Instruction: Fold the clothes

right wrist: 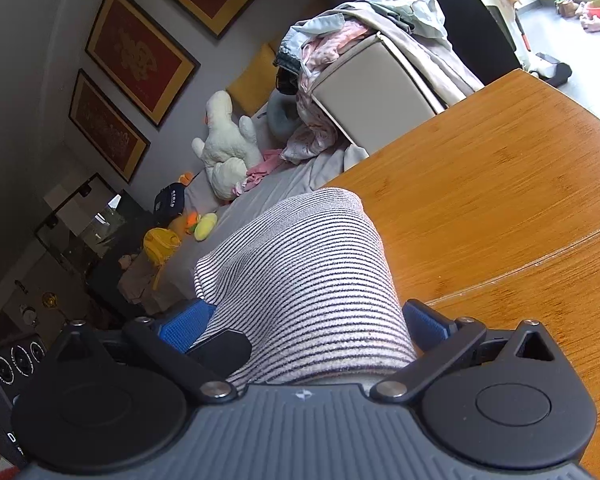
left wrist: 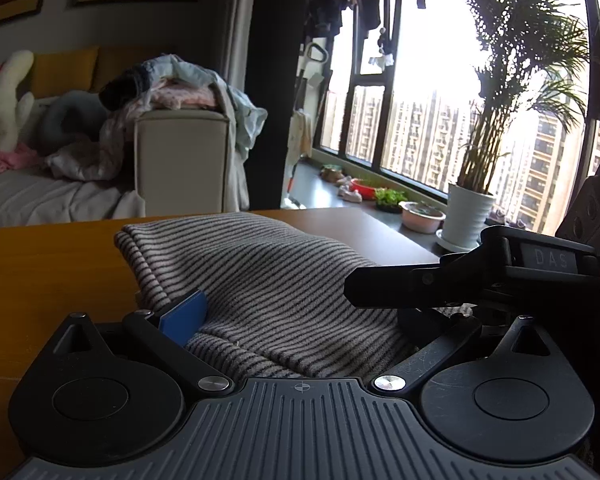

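A grey garment with thin dark stripes (left wrist: 260, 280) lies folded on the wooden table (left wrist: 52, 264). My left gripper (left wrist: 296, 320) has the near edge of this garment between its jaws; one blue pad (left wrist: 184, 318) shows at the left, the other is hidden. My right gripper (left wrist: 460, 280) reaches in from the right at the same edge. In the right wrist view the striped garment (right wrist: 308, 276) fills the gap between the blue pads (right wrist: 184, 326) of my right gripper (right wrist: 304, 328), and the cloth drapes forward over the table (right wrist: 500, 200).
Behind the table stands a sofa (left wrist: 180, 160) with a heap of loose clothes (left wrist: 172, 84) and a white plush toy (right wrist: 228, 144). A potted palm (left wrist: 472, 204) and bowls sit on the window sill at the right. Framed pictures (right wrist: 140, 52) hang on the wall.
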### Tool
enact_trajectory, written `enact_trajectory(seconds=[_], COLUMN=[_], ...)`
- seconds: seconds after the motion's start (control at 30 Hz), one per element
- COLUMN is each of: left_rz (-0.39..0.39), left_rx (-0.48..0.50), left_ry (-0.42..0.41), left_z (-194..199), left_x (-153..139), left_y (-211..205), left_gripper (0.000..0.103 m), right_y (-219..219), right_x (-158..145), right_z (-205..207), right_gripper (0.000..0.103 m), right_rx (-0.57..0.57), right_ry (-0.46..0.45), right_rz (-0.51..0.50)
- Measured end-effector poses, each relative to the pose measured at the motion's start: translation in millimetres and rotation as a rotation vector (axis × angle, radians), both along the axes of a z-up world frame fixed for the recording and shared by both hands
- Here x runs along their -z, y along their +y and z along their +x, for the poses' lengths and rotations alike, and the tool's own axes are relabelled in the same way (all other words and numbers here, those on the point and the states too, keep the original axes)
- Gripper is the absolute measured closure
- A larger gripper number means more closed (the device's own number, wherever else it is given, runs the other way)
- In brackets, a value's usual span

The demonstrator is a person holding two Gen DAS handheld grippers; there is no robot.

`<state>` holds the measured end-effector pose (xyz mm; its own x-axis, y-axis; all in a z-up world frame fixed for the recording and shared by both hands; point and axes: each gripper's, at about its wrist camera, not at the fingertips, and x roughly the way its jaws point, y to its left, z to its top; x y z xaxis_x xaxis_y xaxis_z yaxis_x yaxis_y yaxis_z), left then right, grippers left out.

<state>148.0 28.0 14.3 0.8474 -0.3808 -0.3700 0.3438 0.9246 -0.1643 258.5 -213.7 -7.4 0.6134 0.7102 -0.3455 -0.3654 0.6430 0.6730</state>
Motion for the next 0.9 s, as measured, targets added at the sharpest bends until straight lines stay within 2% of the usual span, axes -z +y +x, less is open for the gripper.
enact_trajectory(seconds=[0.1,0.2,0.27,0.33,0.37,0.43,0.5,0.57,0.63,0.7,0.77,0.83,0.9], left_rz=[-0.007,-0.003,-0.016,-0.025,-0.028,-0.04,-0.059,-0.079,-0.099,-0.125,-0.166,-0.258,-0.3], left_rx=[0.004,0.014,0.019,0.028,0.032,0.039,0.045,0.05,0.044,0.001,-0.035,-0.046,-0.082], left_ry=[0.0,0.001,0.002,0.005,0.006,0.011,0.025,0.04,0.068,0.143,0.203,0.218,0.176], left_z=[-2.2,-3.7,-3.4,-1.4,-0.2,0.2,0.0,-0.2,0.5,4.4,6.9,4.9,1.1], left_x=[-0.1,0.2,0.0,-0.4,-0.7,-1.5,-4.0,-6.4,-7.9,-6.1,-5.3,-7.7,-21.6], left_y=[1.8,2.9,5.0,7.7,9.1,12.5,18.4,24.3,32.1,46.4,62.1,82.7,99.6], left_gripper=[0.0,0.0,0.0,0.0,0.0,0.0,0.0,0.0,0.0,0.0,0.0,0.001,0.001], right_y=[-4.8,-5.5,-6.3,-7.2,-5.7,6.9,28.4,51.8,75.0,93.4,99.3,104.3,108.7], right_x=[-5.0,-26.7,-42.8,-57.0,-63.9,-76.9,-84.8,-85.9,-75.2,-61.4,-59.9,-64.4,-65.5], right_z=[-0.4,-2.6,-1.4,4.7,8.0,15.4,23.8,31.4,38.8,45.5,45.7,41.5,33.4], right_gripper=[0.0,0.002,0.014,0.027,0.03,0.048,0.056,0.057,0.057,0.055,0.055,0.054,0.054], right_rx=[0.019,0.086,0.111,0.1,0.09,0.045,-0.013,-0.081,-0.125,-0.145,-0.153,-0.168,-0.178], right_ry=[0.008,-0.085,-0.138,-0.145,-0.149,-0.172,-0.186,-0.188,-0.187,-0.184,-0.199,-0.211,-0.253], right_rz=[-0.047,-0.238,-0.33,-0.328,-0.328,-0.359,-0.4,-0.44,-0.542,-0.648,-0.678,-0.719,-0.759])
